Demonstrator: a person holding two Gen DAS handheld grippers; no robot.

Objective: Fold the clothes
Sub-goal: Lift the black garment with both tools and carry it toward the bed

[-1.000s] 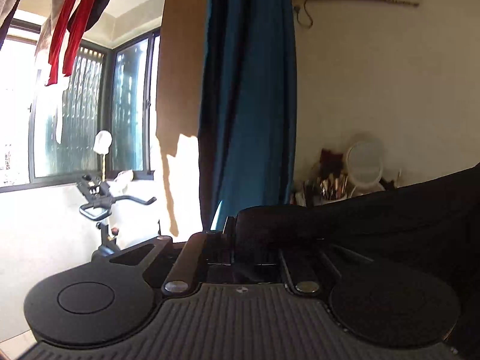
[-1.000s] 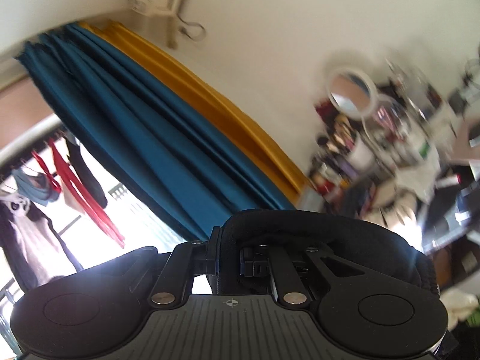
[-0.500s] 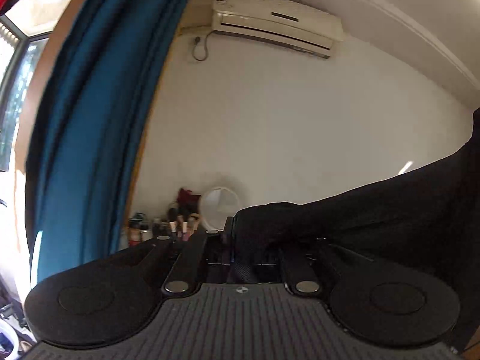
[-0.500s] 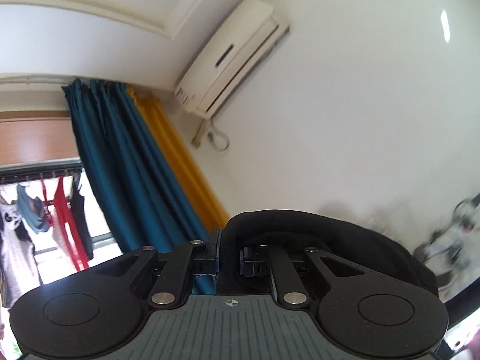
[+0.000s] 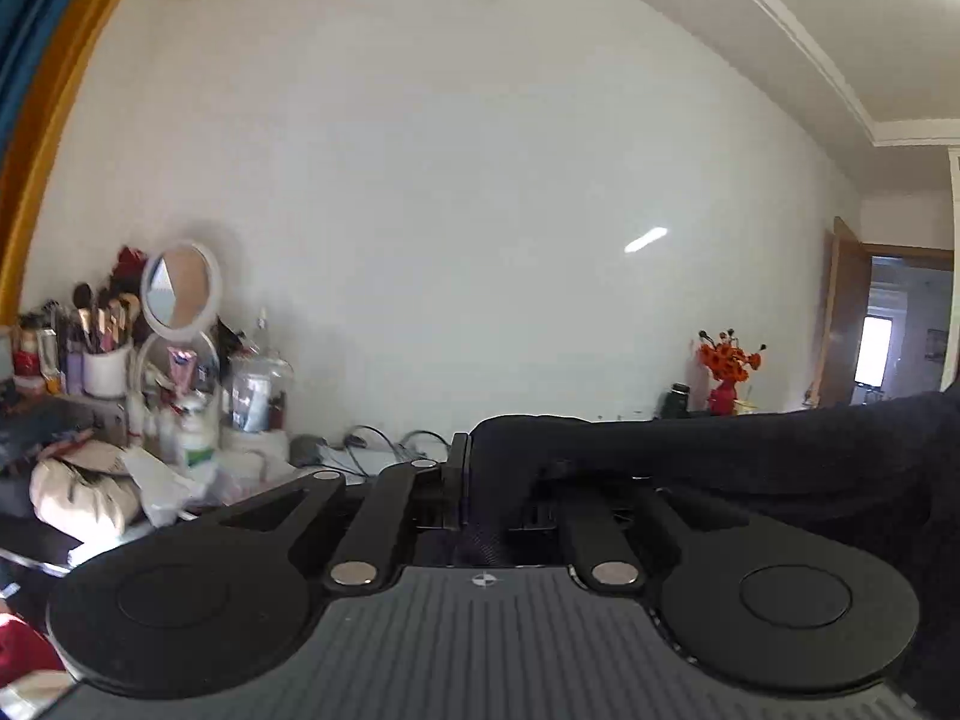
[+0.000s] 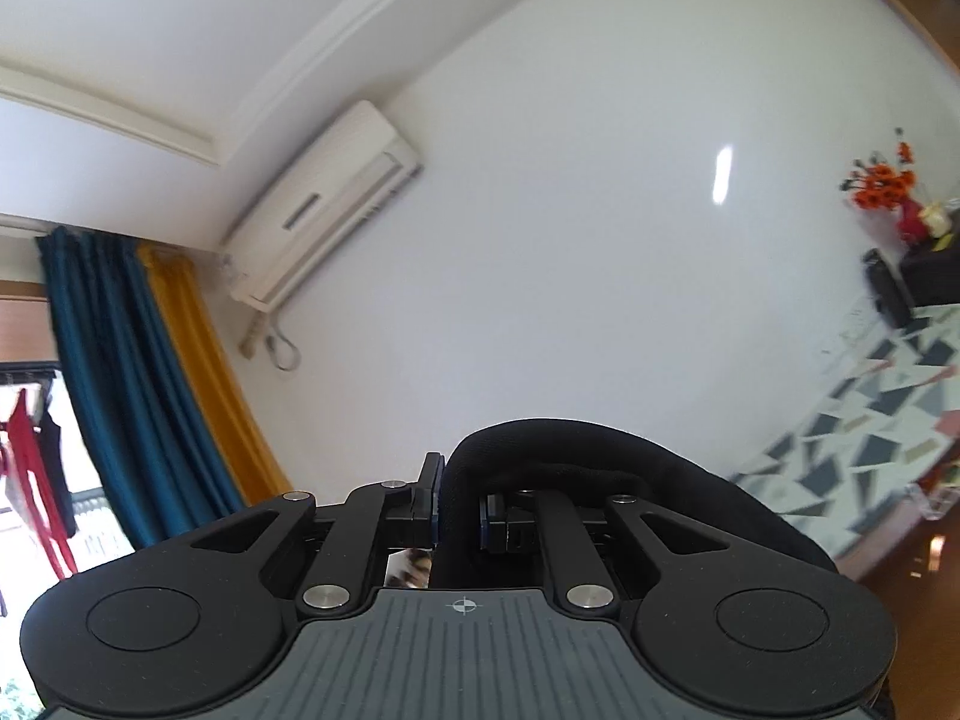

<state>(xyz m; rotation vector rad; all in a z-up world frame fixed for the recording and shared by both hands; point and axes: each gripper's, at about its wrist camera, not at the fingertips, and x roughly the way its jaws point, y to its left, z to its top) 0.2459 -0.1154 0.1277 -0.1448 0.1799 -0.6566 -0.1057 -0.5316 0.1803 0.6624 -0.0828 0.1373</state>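
A black garment (image 5: 750,450) is pinched in both sets of jaws: the left gripper (image 5: 465,486) has its edge clamped, with the cloth stretched off to the right, and the right gripper (image 6: 459,516) has a bunched fold of it clamped too. It's held up in the air, with the wall behind. Looks soft, light and floppy, so it's best gripped at the corners or seams, kept taut between the two holds
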